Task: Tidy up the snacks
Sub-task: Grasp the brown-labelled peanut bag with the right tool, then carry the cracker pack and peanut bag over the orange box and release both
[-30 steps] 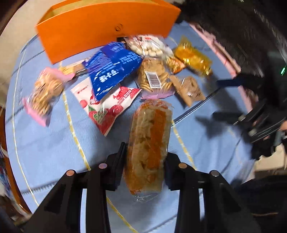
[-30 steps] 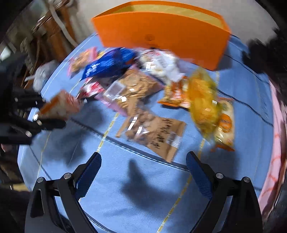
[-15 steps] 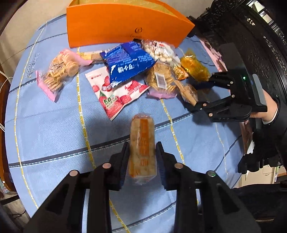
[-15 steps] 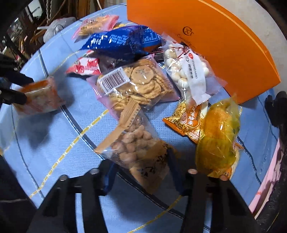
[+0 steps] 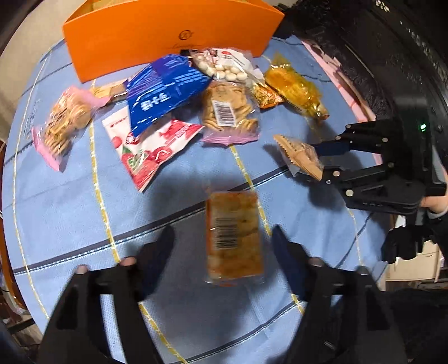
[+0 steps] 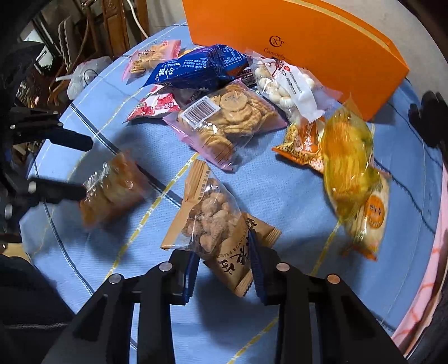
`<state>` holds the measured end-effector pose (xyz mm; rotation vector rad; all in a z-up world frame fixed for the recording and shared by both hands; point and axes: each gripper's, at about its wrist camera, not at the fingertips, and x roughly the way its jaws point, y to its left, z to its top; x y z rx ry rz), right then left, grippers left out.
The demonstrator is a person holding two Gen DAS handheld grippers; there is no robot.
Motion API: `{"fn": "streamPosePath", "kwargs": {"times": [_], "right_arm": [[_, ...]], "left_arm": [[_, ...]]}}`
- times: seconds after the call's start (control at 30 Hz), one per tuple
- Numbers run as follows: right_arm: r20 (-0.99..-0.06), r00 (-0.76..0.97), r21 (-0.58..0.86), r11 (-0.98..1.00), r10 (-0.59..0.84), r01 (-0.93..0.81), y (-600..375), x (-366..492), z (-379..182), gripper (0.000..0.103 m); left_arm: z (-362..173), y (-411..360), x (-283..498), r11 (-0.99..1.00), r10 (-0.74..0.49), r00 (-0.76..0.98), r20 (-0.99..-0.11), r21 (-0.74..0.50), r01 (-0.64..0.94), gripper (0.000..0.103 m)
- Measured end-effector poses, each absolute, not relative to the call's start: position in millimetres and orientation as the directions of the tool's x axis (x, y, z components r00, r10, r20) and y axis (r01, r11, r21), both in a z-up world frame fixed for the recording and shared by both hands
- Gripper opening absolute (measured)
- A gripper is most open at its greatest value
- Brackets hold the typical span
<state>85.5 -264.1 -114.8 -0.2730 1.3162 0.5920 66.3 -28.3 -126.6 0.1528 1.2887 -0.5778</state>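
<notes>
Tools work side by side: left tool has just been opening, jaws wide around the orange cracker pack on the blue surface; right tool, closing, pinches the peanut bag, seemingly for the orange box.

Domestic interior, probably a living or dining room. A table covered by a blue cloth with yellow and dark stripes carries packaged snacks and an orange gift box. Dark carved wooden furniture stands at the table's edge in the left wrist view; in the right wrist view, wooden chair frames, a white cable and a white plastic bag fill the dim, cluttered background beyond the table
</notes>
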Motion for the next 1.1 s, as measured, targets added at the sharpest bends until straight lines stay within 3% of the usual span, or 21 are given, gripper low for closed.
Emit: {"fn": "streamPosePath", "kwargs": {"times": [0.27, 0.3, 0.33, 0.67, 1.1], "right_arm": [[-0.939, 0.149, 0.203, 0.851, 0.309, -0.485, -281, 77, -100, 0.028], [-0.938, 0.15, 0.206, 0.851, 0.312, -0.482, -285, 74, -98, 0.028], [-0.935, 0.15, 0.217, 0.854, 0.321, -0.472, -288, 72, -97, 0.028], [-0.902, 0.19, 0.278, 0.859, 0.387, -0.429, -297, 66, -72, 0.028], [-0.82, 0.438, 0.15, 0.877, 0.368, -0.456, -288, 159, 33, 0.028]], "left_arm": [[-152, -55, 60, 0.869, -0.267, 0.105, -0.958, -0.192, 0.456, 0.079], [-157, -60, 59, 0.867, -0.266, 0.085, -0.96, -0.2, 0.457, 0.058], [-164, -64, 58, 0.874, -0.226, 0.074, -0.971, -0.169, 0.455, 0.047], [-132, -46, 62, 0.9, -0.188, 0.193, -0.963, -0.091, 0.427, 0.046], [5, -31, 174, 0.94, -0.178, 0.481, -0.858, -0.004, 0.34, 0.046]]}}
